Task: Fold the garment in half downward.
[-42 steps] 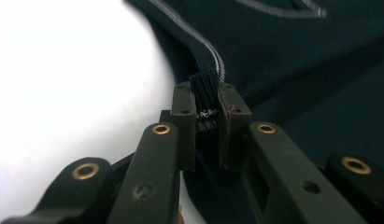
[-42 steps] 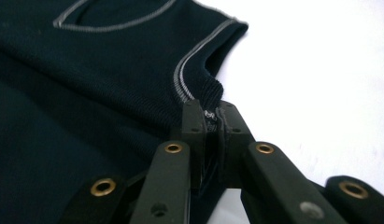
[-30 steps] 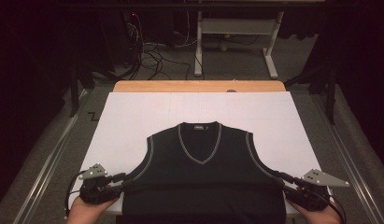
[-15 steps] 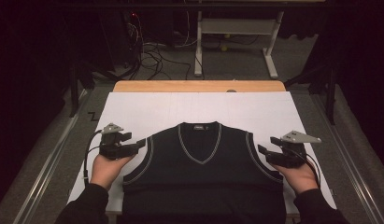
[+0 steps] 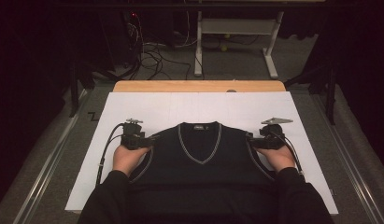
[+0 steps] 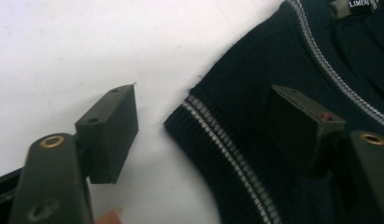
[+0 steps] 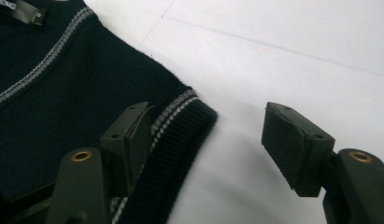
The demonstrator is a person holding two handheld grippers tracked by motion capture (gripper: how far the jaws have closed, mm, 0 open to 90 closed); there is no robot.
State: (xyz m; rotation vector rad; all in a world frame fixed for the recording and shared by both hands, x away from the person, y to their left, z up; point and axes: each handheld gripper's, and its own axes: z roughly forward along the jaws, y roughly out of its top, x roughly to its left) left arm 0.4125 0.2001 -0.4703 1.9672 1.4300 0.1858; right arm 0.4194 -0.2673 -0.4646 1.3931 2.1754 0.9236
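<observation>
dark knit vest [image 5: 199, 163] lies flat, face up, on the white sheet [image 5: 199, 105] that covers the table, neck toward the far edge, hem toward me. no fold in it yet as far as i can see: both shoulders square, v-neck with its pale stripe open and centred, label [image 6: 355, 5] showing at the back of the collar. my left gripper [image 5: 152, 139] sits at the left shoulder, the right gripper [image 5: 250, 139] at the right shoulder, both low over the cloth. in the left gripper view the jaws stand apart, having just been opening; one pad hangs over bare white sheet, the other over the knit, and the ribbed, striped armhole edge [image 6: 217, 140] runs between them, not pinched. same picture mirrored in the right gripper view: jaws apart, just opened wider, one pad over the knit beside the striped rib [image 7: 180, 116], the other over the sheet, the shoulder corner between them but not clamped. so nothing is held by either tool at this point. my reading: the spreading looks done, the vest is smooth enough, and i am lined up to take both shoulders. left to do, by my judgement: close on the two shoulder corners, lift, and carry them toward the hem, then whatever further folds are wanted. risk is catching only the top layer of knit.
</observation>
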